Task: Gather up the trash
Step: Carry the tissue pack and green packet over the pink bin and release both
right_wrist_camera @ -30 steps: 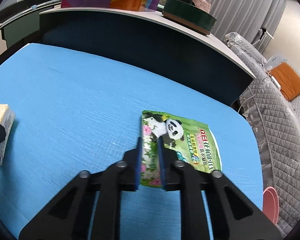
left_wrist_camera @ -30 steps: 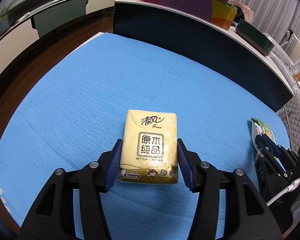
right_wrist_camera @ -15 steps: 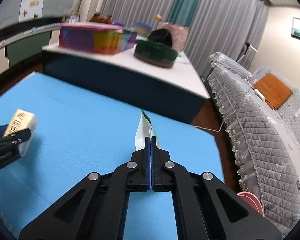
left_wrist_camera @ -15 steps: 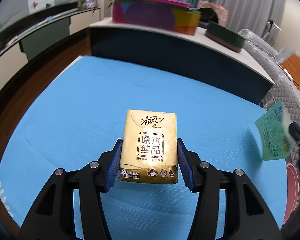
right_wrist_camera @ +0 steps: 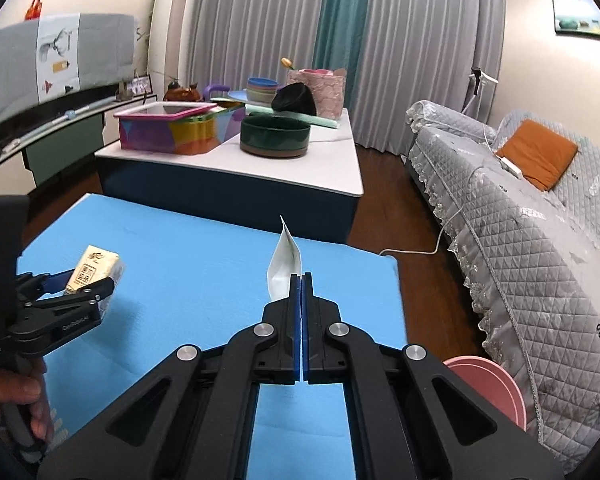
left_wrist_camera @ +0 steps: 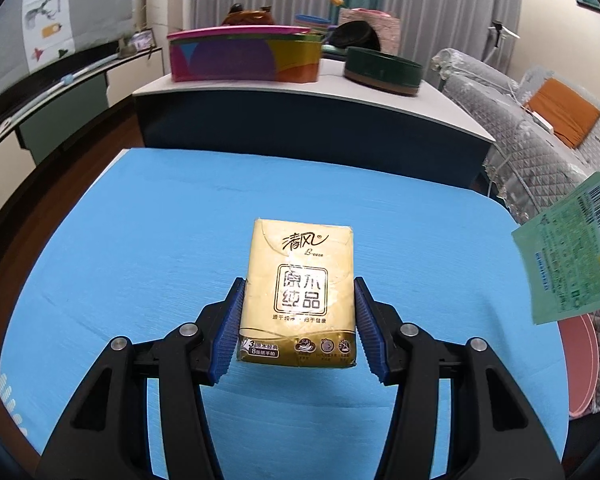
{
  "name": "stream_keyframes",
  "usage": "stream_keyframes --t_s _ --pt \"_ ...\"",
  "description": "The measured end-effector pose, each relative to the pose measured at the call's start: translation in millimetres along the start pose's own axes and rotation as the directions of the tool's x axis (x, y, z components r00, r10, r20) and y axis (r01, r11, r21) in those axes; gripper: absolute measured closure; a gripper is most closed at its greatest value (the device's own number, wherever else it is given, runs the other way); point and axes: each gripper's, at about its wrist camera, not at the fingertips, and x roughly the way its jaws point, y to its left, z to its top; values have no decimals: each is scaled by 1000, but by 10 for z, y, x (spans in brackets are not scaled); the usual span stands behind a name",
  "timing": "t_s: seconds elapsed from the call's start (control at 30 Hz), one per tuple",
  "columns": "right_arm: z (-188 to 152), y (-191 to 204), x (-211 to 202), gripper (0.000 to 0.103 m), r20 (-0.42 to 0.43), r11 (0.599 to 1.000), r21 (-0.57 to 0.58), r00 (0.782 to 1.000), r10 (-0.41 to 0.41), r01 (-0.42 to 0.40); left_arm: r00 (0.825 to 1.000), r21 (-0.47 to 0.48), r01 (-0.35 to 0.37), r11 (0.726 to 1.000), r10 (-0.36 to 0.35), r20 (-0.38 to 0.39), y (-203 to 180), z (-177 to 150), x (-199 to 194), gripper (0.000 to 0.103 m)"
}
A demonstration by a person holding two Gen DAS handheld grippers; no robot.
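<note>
Left wrist view: the left hand-held gripper [left_wrist_camera: 298,320] clamps a golden tissue pack [left_wrist_camera: 300,292] by its sides, lifted clear above the blue counter [left_wrist_camera: 148,240]. In the right wrist view, the right hand-held gripper [right_wrist_camera: 301,280] is pressed together on the edge of a green snack wrapper [right_wrist_camera: 285,264], held edge-on in the air over the counter's right part, near a pink bin [right_wrist_camera: 496,384].

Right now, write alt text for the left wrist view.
The left tool grips a gold tissue pack between its blue pads, held above a blue table. At the right edge hangs a green wrapper, with a pink bin below it and a dark cabinet behind.
</note>
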Motion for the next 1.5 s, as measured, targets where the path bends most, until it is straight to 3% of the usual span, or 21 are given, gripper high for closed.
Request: stream_keyframes --t_s 0.37,0.73,1.0,1.27,1.5 --pt "-277 -666 -267 103 19 992 129 1000 14 -16 1000 54 26 998 -27 15 -262 -49 -85 51" --pt "-546 -1177 -396 103 21 978 205 999 -30 25 995 137 93 986 -98 29 -770 -131 -195 51" --pt "-642 -1540 -615 103 50 966 250 995 -86 71 985 219 149 964 -165 56 -1190 -137 -335 51" --pt "-766 -1842 -772 103 59 955 271 988 -142 121 979 237 197 951 -205 8 -1527 -202 -315 51" --pt "-872 -2159 -781 103 46 931 341 987 -157 132 961 296 270 916 -276 -22 -1911 -246 -375 51"
